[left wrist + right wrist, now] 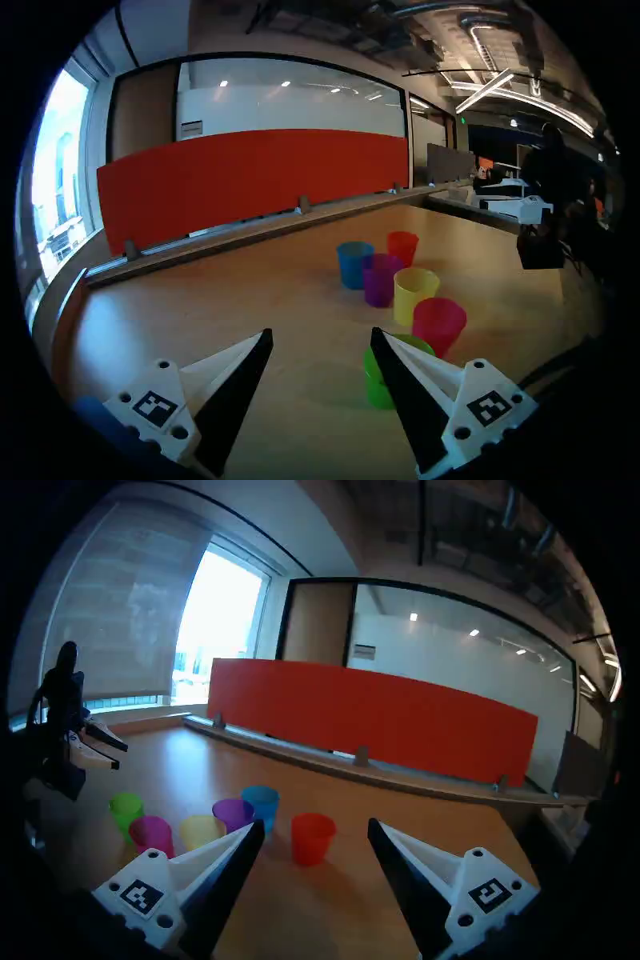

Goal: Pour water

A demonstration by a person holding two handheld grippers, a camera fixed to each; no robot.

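Approach stage, before any grasp. Left tool (321, 331): fingers spread, nothing between them, low over the desk (240, 288), the green cup (378, 390) near, partly behind its right finger. Right tool (316, 823): also spread and empty, aimed at the orange cup (312, 838). The pink cup (438, 324), yellow cup (414, 292), purple cup (380, 280) and blue cup (352, 264) cluster between. Which cup holds water cannot be told. Next move, by judgement: close one tool on a cup's wall, lift it upright, tilt it over a neighbour.
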